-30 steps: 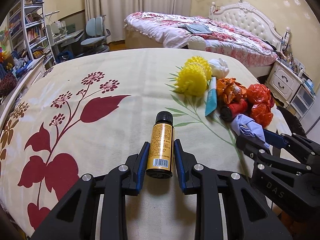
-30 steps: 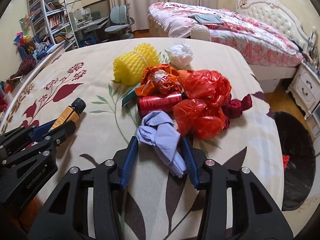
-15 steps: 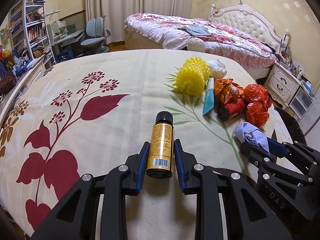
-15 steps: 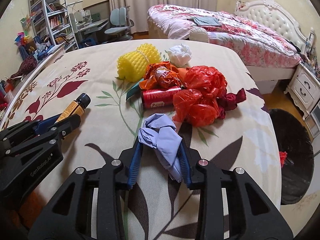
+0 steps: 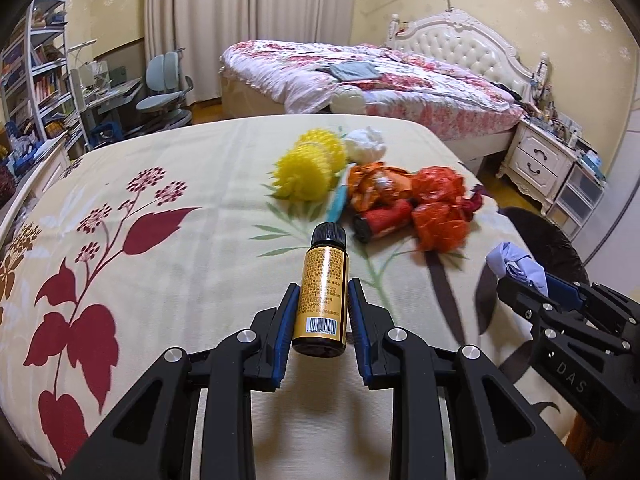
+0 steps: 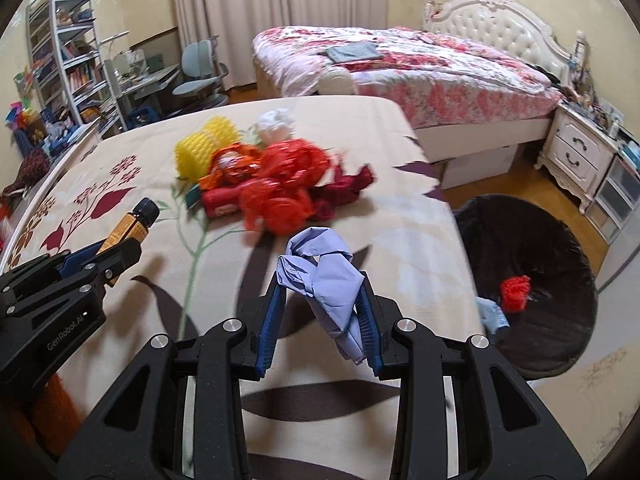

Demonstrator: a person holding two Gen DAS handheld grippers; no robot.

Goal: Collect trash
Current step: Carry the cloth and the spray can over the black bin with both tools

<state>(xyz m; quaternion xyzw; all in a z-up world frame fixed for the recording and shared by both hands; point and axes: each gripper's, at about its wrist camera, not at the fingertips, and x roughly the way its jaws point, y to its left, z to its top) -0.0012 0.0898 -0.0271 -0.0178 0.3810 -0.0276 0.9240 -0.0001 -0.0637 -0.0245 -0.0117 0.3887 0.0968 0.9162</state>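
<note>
My left gripper (image 5: 322, 300) is shut on a small amber bottle (image 5: 323, 294) with a black cap, held above the floral cloth (image 5: 168, 184). My right gripper (image 6: 320, 304) is shut on a crumpled pale blue wad (image 6: 324, 276), lifted off the cloth. The same wad (image 5: 516, 266) shows at the right of the left wrist view. Farther back on the cloth lies a heap: yellow foam netting (image 5: 308, 168), a white wad (image 5: 366, 144), orange wrappers (image 5: 376, 184), a red can (image 5: 384, 220) and red plastic bags (image 5: 438, 200). A black-lined bin (image 6: 524, 264) stands on the floor to the right, with red and blue scraps inside.
A flowery bed (image 6: 400, 68) with a white headboard fills the back. A white nightstand (image 6: 576, 156) is at the right. Shelves (image 6: 68, 64), a desk and grey chairs (image 6: 200, 76) stand at the back left. The cloth's right edge (image 6: 452, 216) borders the bin.
The right gripper closed on the blue wad, lifted it and drew it back from the heap toward the bin. The left gripper pulled back slightly with the bottle still held.
</note>
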